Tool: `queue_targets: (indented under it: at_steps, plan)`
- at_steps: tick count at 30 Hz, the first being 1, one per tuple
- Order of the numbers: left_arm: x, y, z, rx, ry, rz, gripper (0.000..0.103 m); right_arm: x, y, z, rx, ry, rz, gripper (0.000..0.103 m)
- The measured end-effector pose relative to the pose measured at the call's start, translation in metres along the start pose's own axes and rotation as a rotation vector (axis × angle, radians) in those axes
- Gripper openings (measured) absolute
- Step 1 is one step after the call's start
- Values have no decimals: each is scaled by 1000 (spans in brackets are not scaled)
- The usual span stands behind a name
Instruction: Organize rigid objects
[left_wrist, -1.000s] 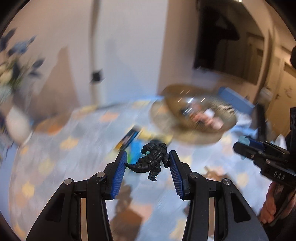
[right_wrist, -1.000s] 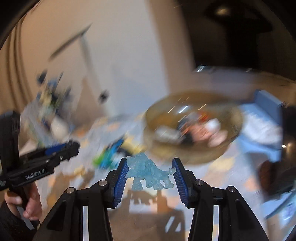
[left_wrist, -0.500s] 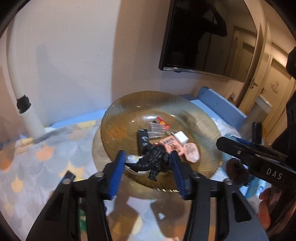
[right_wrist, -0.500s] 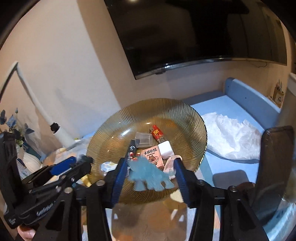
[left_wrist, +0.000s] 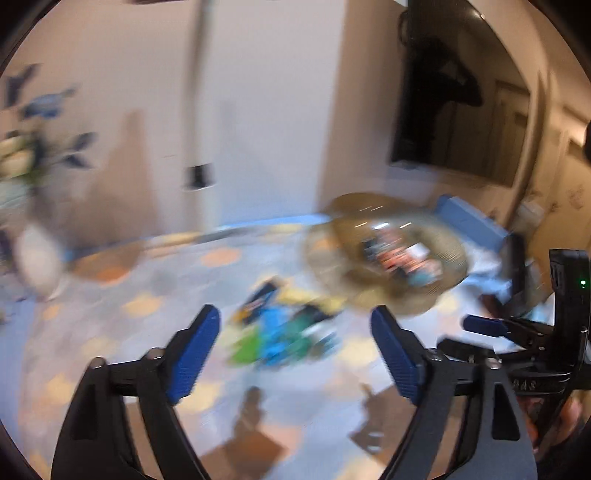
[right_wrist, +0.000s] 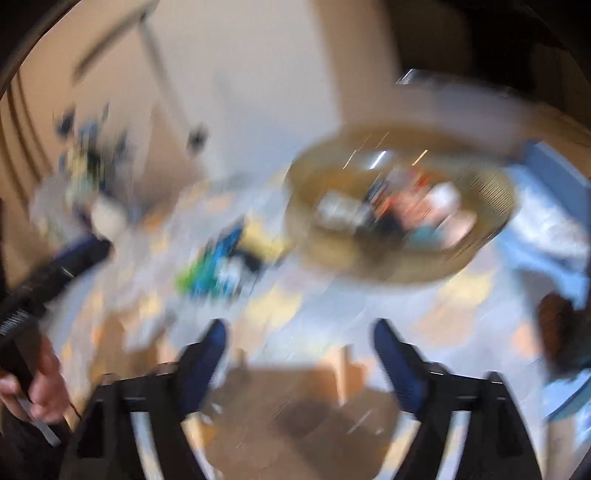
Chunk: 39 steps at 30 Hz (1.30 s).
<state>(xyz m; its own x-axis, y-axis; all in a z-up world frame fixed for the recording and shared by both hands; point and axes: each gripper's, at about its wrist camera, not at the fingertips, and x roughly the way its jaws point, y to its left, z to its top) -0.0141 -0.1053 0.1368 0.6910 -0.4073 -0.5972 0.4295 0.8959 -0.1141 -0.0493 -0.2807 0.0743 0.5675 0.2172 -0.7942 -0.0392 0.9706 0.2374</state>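
Tablecloth (left_wrist: 155, 280) bare near edge; both grippers' fingers (left_wrist: 194, 354) (right_wrist: 397, 363) opening, empty.

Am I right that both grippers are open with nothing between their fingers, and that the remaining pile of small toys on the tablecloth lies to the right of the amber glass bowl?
Not quite: the pile of small toys lies to the left of the amber glass bowl, as both wrist views show. The rest holds: the left gripper and the right gripper are opening, with nothing between their fingers.
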Motion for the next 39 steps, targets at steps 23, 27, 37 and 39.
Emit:
queue_targets:
  at_steps: [23, 27, 37, 39]
  plan:
    - [9, 139, -112, -308, 117, 195, 87, 82, 46, -1, -148, 103, -201, 103]
    - [9, 137, -112, -294, 112, 200, 87, 79, 47, -4, -146, 95, -204, 103]
    - [9, 142, -113, -319, 122, 195, 87, 76, 47, -8, -140, 56, -206, 103]
    - [10, 142, -113, -316, 129, 190, 87, 77, 47, -8, -140, 56, -206, 103]
